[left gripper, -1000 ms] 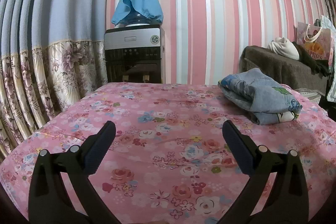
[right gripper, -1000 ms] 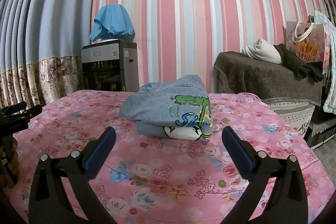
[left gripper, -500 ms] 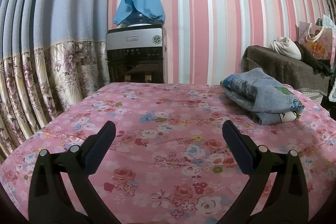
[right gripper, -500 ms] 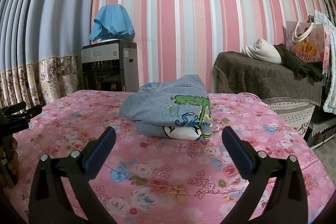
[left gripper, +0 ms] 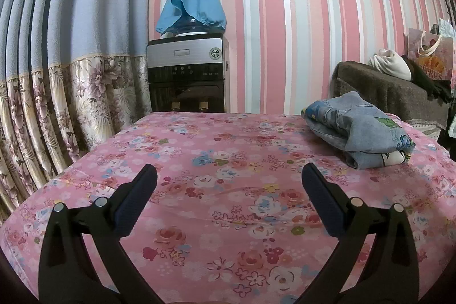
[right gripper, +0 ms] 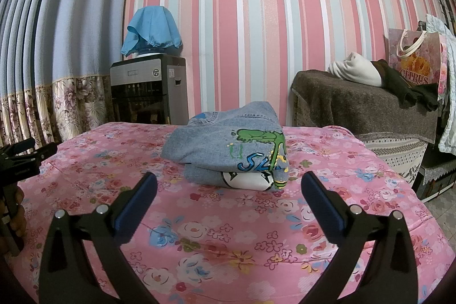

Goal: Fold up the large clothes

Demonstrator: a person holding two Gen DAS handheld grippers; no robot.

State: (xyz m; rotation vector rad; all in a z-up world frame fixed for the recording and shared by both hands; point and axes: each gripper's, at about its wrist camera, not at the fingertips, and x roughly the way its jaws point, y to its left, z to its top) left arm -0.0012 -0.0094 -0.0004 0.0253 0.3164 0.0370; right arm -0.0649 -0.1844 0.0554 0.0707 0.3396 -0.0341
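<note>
A folded grey-blue denim garment (right gripper: 228,147) with a green cartoon print lies on the pink floral table cover (right gripper: 228,241), straight ahead of my right gripper (right gripper: 228,184), which is open and empty a short way in front of it. In the left wrist view the same garment (left gripper: 359,133) lies at the far right of the cover (left gripper: 228,190). My left gripper (left gripper: 228,175) is open and empty over bare cover, well to the left of the garment. It also shows at the left edge of the right wrist view (right gripper: 25,153).
A water dispenser (left gripper: 188,76) with a blue cloth over its bottle stands behind the table by floral curtains (left gripper: 57,110). A brown-covered cabinet (right gripper: 364,107) with white and dark clothes and a gift bag (right gripper: 413,61) stands at the right.
The left wrist view has shifted slightly, so the garment and dispenser sit a little further right. The right gripper and the garment have not moved.
</note>
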